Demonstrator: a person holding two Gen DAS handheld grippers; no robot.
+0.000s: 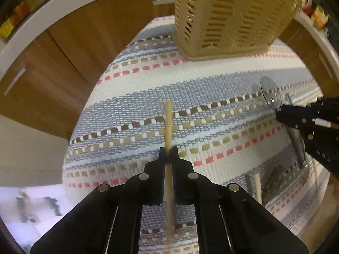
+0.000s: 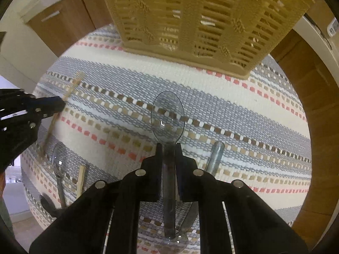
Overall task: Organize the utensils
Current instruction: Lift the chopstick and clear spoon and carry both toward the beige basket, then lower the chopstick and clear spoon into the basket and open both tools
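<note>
Pickup done: left gripper clamped a wooden stick, right gripper clamped a clear spoon. Next: carry both to caddy at mat's far edge, sort by compartment.

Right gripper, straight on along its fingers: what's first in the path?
Likely the striped woven mat: the right gripper, shut on a clear plastic spoon, points steeply down at it. The beige slotted basket sits further back; depth is uncertain.
</note>
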